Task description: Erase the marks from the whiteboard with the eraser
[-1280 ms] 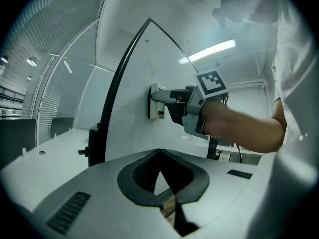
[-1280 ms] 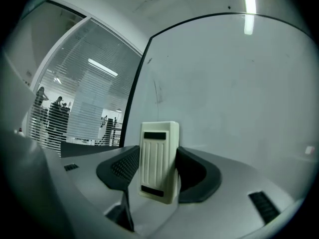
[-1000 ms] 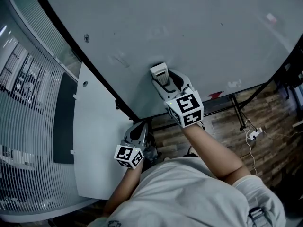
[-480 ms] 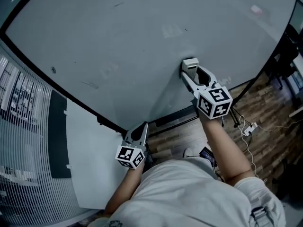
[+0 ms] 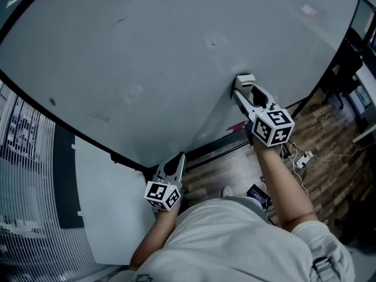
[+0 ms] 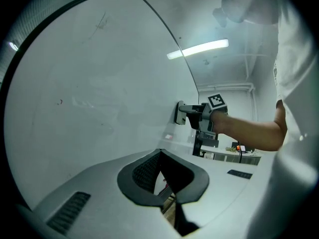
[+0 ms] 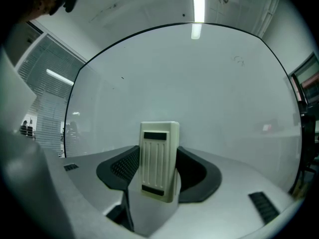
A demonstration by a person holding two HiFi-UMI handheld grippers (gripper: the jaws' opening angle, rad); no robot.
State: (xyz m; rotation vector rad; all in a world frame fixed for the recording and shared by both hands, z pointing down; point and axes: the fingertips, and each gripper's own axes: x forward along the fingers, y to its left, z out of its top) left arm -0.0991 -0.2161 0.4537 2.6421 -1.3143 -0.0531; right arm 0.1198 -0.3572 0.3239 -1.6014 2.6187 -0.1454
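- Right gripper (image 5: 243, 91) is clamping the cream eraser (image 7: 159, 159) between its jaws. I am holding it against the whiteboard (image 5: 147, 46), toward 4 o'clock of the board's middle in the head view.
- Left gripper (image 5: 176, 160) is hanging low at 7 o'clock, jaws closed together on nothing, off the board.
- I am judging this as mid-wipe: a faint mark (image 5: 215, 39) is showing at 11 o'clock from the eraser.
- Next, I am planning a sweep up that way, with even pressure so the eraser's face is not tilting off the surface.
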